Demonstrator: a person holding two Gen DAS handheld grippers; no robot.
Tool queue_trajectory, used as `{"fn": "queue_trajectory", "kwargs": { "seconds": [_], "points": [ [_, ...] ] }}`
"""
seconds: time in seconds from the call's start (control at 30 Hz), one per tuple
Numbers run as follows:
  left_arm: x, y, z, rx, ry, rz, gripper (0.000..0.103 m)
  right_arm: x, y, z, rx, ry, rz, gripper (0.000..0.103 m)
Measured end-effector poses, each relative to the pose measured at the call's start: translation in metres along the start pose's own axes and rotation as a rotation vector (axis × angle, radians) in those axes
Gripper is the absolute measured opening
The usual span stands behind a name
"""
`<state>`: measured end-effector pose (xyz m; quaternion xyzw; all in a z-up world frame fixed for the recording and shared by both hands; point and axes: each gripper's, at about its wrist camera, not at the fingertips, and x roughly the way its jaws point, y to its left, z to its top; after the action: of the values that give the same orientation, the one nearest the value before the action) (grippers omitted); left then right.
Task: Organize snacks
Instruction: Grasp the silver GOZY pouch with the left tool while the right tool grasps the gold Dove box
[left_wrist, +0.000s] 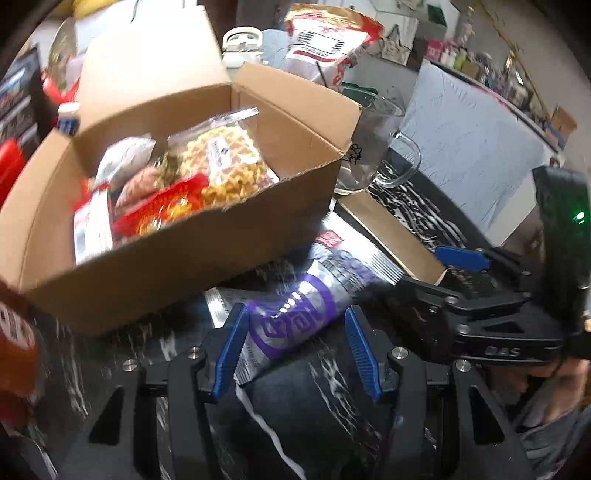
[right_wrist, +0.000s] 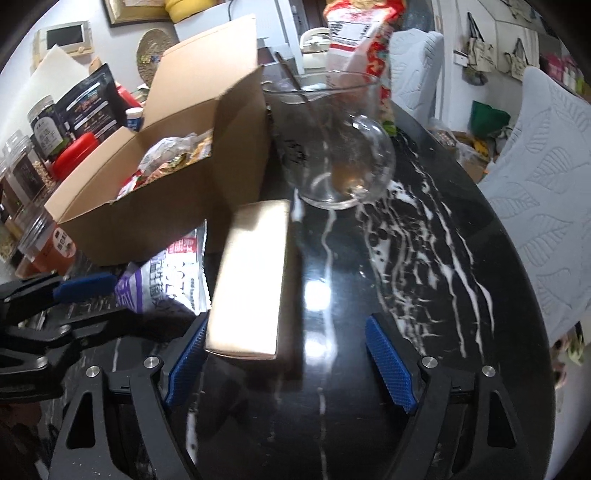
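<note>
An open cardboard box (left_wrist: 184, 266) (right_wrist: 166, 221) holds several snacks, among them a waffle pack (left_wrist: 225, 166) and a red packet (left_wrist: 162, 210). In front of it a purple and silver snack packet (left_wrist: 295, 306) (right_wrist: 166, 280) lies on the table. My left gripper (left_wrist: 295, 350) (right_wrist: 110, 302) is open and straddles it, its pads close beside the packet without pinching it. A long beige carton (right_wrist: 251, 280) (left_wrist: 388, 229) lies beside the box. My right gripper (right_wrist: 290, 365) (left_wrist: 436, 273) is open wide around the carton's near end, which sits by the left pad.
Behind the carton stands a glass mug (right_wrist: 332, 147) (left_wrist: 373, 158), with a tall red and white bag (right_wrist: 362, 37) (left_wrist: 328, 40) beyond it. Jars (right_wrist: 22, 173) and dark pouches crowd the left side. The black marble table (right_wrist: 406, 258) ends at cushioned chairs (right_wrist: 535, 184) on the right.
</note>
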<state>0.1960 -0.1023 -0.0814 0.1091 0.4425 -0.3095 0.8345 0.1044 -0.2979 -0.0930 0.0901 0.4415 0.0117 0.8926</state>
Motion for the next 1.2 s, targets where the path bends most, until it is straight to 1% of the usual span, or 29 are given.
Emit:
{"fn": "queue_trajectory", "kwargs": {
  "seconds": [0.03, 0.2, 0.33, 0.43, 0.5, 0.53, 0.6, 0.67, 0.73, 0.77, 0.8, 0.97, 1.1, 1.2],
  "points": [
    [0.003, -0.002, 0.002, 0.015, -0.005, 0.009, 0.054, 0.001, -0.002, 0.000, 0.003, 0.002, -0.001, 0.083],
    [0.004, -0.004, 0.012, 0.078, -0.044, -0.013, 0.054, 0.003, -0.012, 0.001, 0.025, 0.016, 0.012, 0.083],
    [0.000, -0.013, 0.019, 0.159, -0.072, -0.032, 0.054, 0.002, -0.013, 0.002, 0.016, 0.014, 0.016, 0.083],
    [0.008, -0.018, 0.023, 0.200, -0.046, -0.022, 0.054, 0.002, -0.013, 0.004, 0.012, 0.008, 0.020, 0.083],
    [0.016, -0.018, 0.025, 0.203, -0.007, -0.036, 0.054, 0.001, -0.012, 0.006, 0.007, 0.001, 0.022, 0.083],
    [0.020, -0.017, 0.024, 0.198, 0.015, -0.053, 0.054, 0.001, -0.011, 0.008, 0.003, -0.004, 0.023, 0.080],
    [0.029, -0.016, 0.023, 0.187, 0.058, -0.072, 0.054, 0.003, -0.012, 0.009, -0.004, -0.003, 0.026, 0.079],
    [0.030, -0.015, 0.021, 0.191, 0.053, -0.077, 0.054, 0.006, -0.013, 0.009, -0.003, 0.006, 0.045, 0.074],
    [0.030, -0.015, 0.020, 0.190, 0.053, -0.080, 0.054, 0.008, -0.015, 0.008, 0.010, 0.017, 0.076, 0.060],
    [0.030, -0.016, 0.019, 0.188, 0.054, -0.081, 0.054, 0.009, -0.016, 0.008, 0.013, 0.020, 0.081, 0.057],
    [0.030, -0.015, 0.019, 0.184, 0.056, -0.082, 0.054, 0.009, -0.015, 0.008, 0.013, 0.020, 0.082, 0.050],
    [0.029, -0.012, 0.015, 0.112, 0.078, -0.135, 0.054, 0.005, -0.009, 0.006, -0.019, 0.007, 0.081, 0.045],
    [0.026, -0.020, 0.008, 0.109, 0.095, -0.097, 0.054, -0.003, -0.003, 0.002, -0.044, -0.012, 0.077, 0.042],
    [0.022, -0.025, 0.001, 0.100, 0.105, -0.083, 0.054, -0.009, 0.001, -0.002, -0.053, -0.020, 0.086, 0.041]
  ]
}}
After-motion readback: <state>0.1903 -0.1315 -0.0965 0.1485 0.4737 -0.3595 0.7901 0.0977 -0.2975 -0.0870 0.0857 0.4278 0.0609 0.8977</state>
